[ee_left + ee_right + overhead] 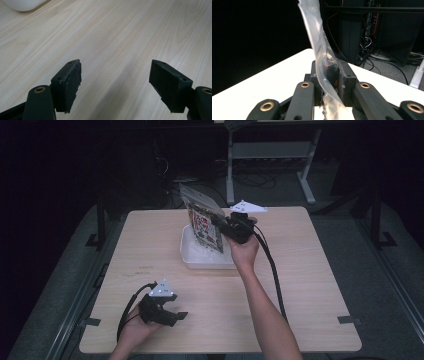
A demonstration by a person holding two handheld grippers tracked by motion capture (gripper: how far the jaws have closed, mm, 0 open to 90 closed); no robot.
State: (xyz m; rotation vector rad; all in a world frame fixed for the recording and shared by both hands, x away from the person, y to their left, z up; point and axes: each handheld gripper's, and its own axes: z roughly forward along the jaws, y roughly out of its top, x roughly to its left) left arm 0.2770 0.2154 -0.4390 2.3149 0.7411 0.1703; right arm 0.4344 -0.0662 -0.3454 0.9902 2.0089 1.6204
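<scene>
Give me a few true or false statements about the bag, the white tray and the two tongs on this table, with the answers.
1. The right tongs are shut on the clear bag. True.
2. The left tongs hold the bag too. False: they are open, with only bare table between the jaws.
3. The bag lies flat on the table. False: it is held upright over the white tray.
4. The white tray sits near the middle of the wooden table. True.
5. The left tongs rest inside the tray. False: they are at the near left of the table, apart from it.
</scene>
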